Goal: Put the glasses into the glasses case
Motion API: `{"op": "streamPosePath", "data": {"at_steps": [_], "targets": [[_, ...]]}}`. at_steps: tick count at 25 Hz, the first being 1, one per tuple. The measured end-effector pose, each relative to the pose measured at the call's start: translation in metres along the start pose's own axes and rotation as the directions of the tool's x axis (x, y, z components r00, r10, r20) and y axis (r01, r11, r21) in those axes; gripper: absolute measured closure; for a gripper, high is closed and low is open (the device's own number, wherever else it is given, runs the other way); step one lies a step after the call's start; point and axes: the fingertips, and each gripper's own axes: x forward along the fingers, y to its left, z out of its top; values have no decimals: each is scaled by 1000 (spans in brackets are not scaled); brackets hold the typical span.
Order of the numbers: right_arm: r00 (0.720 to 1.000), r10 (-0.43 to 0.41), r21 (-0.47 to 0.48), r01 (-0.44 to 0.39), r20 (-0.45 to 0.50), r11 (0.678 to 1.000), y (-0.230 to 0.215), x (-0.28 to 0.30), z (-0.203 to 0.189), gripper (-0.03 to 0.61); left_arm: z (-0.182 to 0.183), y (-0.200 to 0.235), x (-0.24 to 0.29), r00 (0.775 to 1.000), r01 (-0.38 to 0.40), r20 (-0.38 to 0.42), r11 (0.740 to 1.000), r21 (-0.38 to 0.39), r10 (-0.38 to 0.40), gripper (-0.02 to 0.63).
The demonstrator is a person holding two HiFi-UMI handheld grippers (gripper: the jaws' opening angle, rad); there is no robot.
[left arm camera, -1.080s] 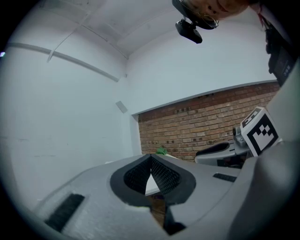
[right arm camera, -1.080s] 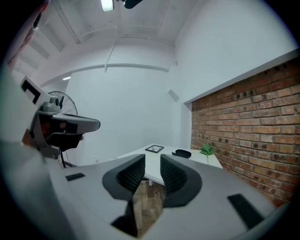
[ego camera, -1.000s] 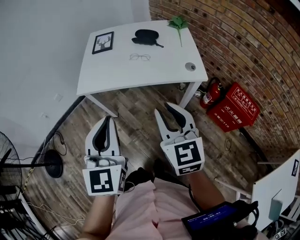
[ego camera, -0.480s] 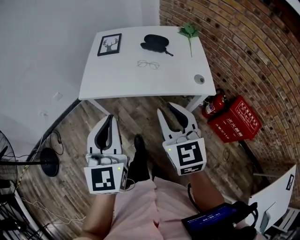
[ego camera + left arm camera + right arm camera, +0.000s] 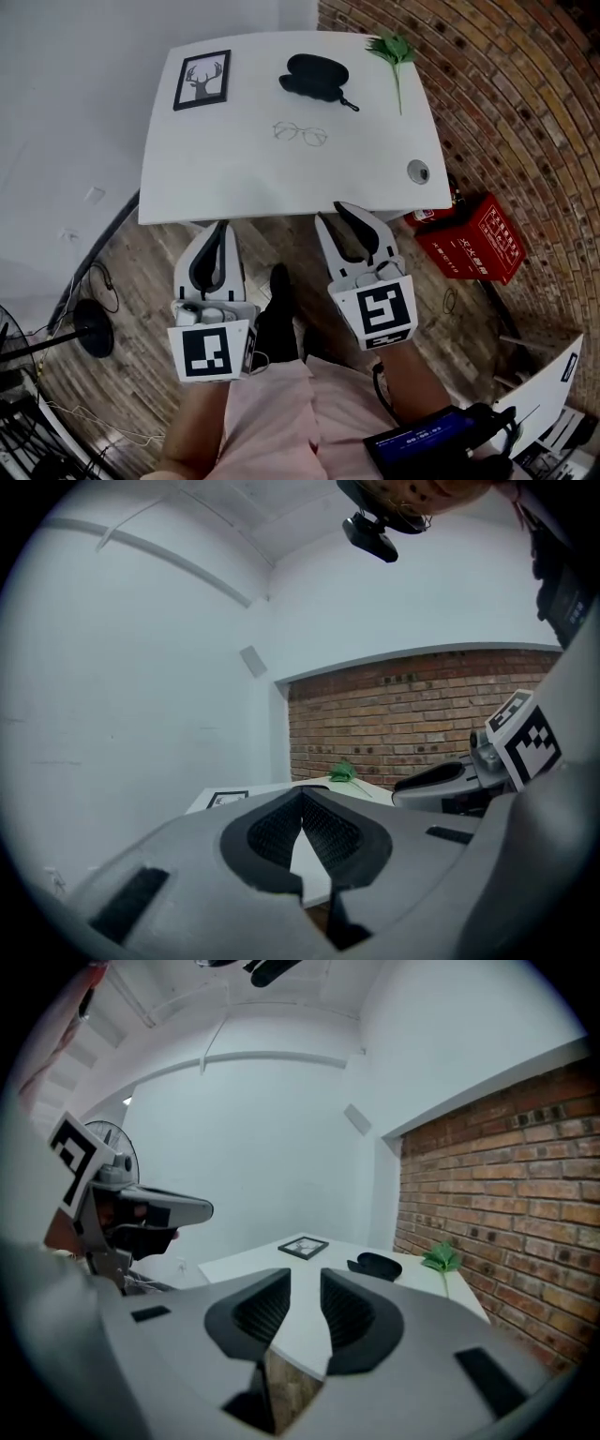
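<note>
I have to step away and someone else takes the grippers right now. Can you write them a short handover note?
Left gripper: jaws together, nothing in them.
Right gripper: jaws apart, empty.
Both hang over the floor at the near edge of the white table.
Glasses lie on the table, about midway across. The black glasses case lies just beyond them, apart from them, and looks closed.
Done: nothing yet; neither gripper touches either thing.
Left: reach in, open the case, pick up the glasses, put them inside.
</note>
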Motion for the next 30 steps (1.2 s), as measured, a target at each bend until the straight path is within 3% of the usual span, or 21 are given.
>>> {"op": "streamPosePath", "data": {"at_steps": [10,21,30], "targets": [[999,-42,-8,42,-14,999,-41,93,27,474,18,47,103,997,79,14,997,-4,-79,609],[994,-78,-108,86,78,990,-68,126,96,479,78,69,153,979,129,153,991,37,-133,611],[999,-35,-154,41,39,987,-93,141,87,480,76,63,182,981,134,133,990,43,-138,611]]}}
